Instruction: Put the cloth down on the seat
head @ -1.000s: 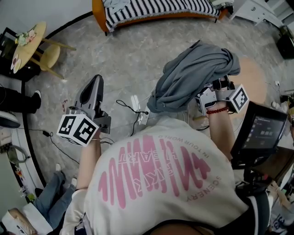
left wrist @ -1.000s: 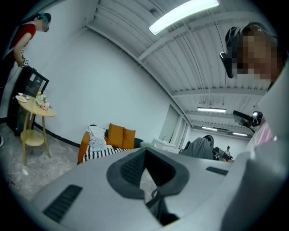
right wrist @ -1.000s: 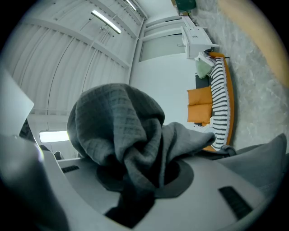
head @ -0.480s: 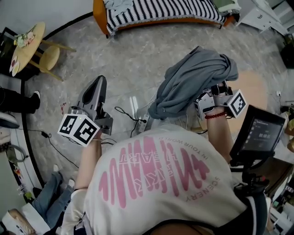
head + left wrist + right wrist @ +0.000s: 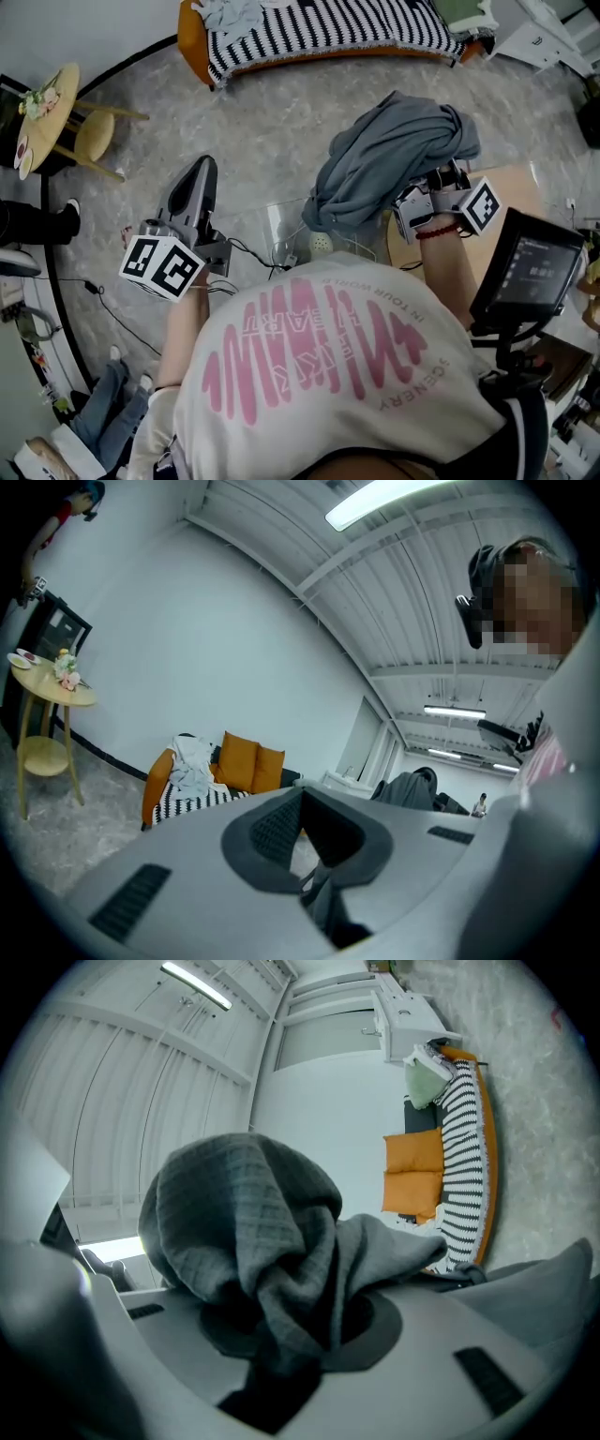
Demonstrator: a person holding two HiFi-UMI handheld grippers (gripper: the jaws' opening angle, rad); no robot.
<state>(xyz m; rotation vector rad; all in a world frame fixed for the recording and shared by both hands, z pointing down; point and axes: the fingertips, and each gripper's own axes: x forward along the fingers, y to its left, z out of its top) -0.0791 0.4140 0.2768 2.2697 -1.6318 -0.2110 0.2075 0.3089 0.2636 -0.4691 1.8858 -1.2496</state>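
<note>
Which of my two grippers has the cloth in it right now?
The right gripper: the grey cloth is bunched between its jaws and heaped over it. The left gripper holds nothing, its jaws together.

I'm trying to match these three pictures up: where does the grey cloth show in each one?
Head view: the grey cloth is bunched up right of centre, above the floor.
Left gripper view: small and far off, right of centre; probably it.
Right gripper view: fills the centre, clamped between the jaws.
Shared landmark: the striped sofa.
</note>
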